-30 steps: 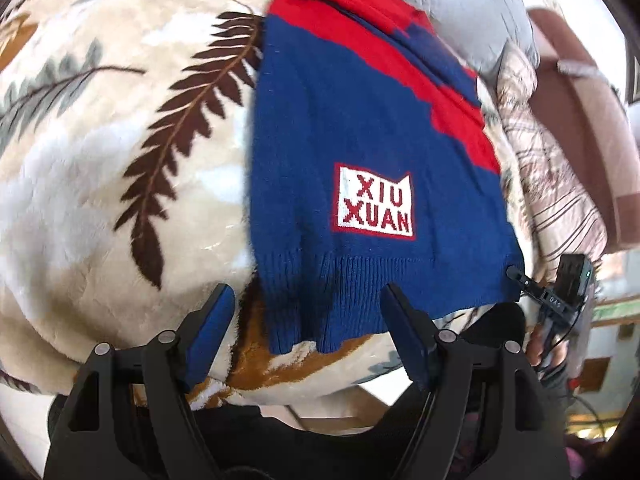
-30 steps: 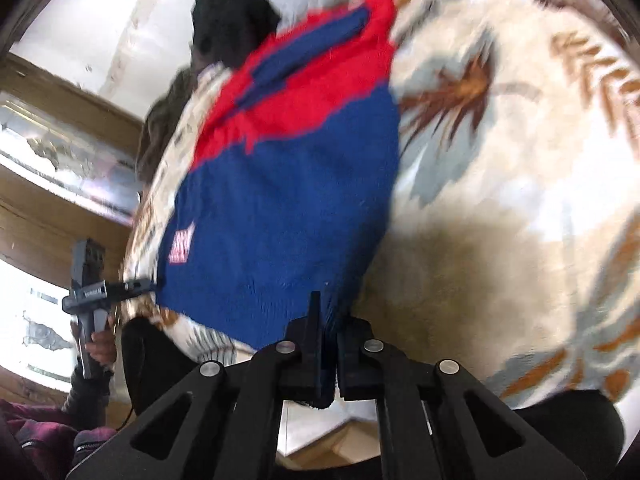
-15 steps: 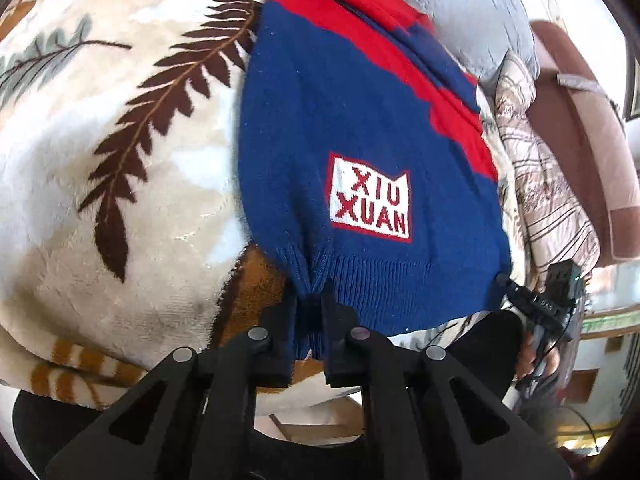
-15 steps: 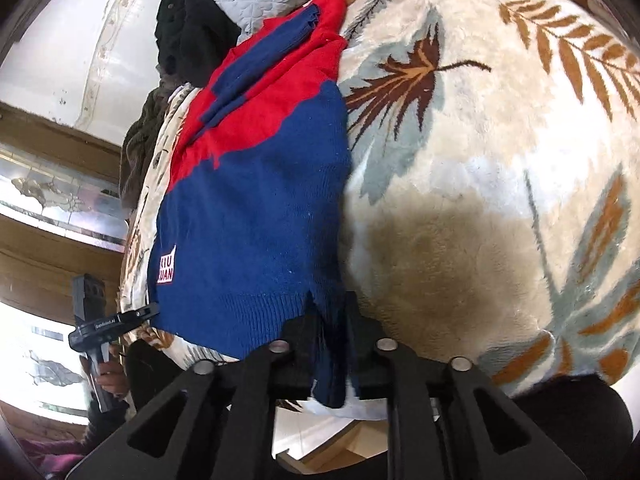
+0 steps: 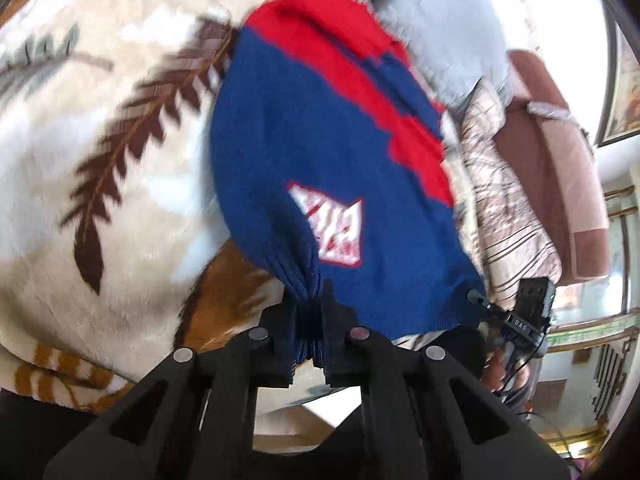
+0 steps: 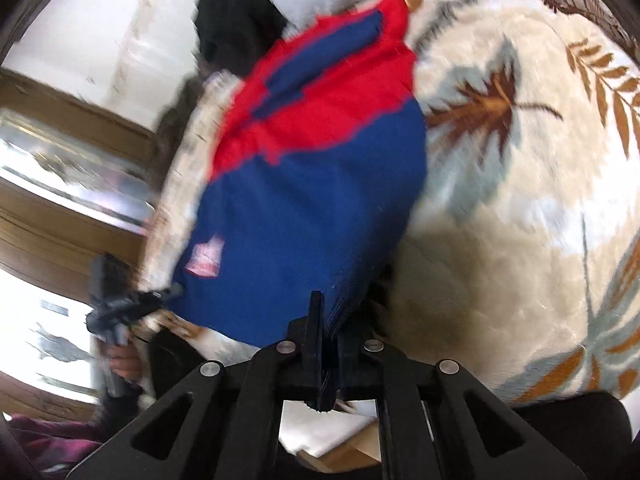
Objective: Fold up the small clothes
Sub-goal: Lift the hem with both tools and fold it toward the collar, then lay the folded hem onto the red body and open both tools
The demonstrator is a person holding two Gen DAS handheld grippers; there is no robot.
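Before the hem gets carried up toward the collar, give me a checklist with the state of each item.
1. Left gripper shut on the sweater hem: ok, ribbing bunched between the fingers.
2. Right gripper shut on the other hem corner: ok.
3. Hem lifted off the blanket: cannot tell, both views are motion-blurred.
4. Red collar end lying flat on the blanket: ok, it looks spread out.
5. Hem taut between the grippers: cannot tell; it sags a little in the left wrist view.
6. Landing area near the collar: not ok, a grey pillow sits right beside it.
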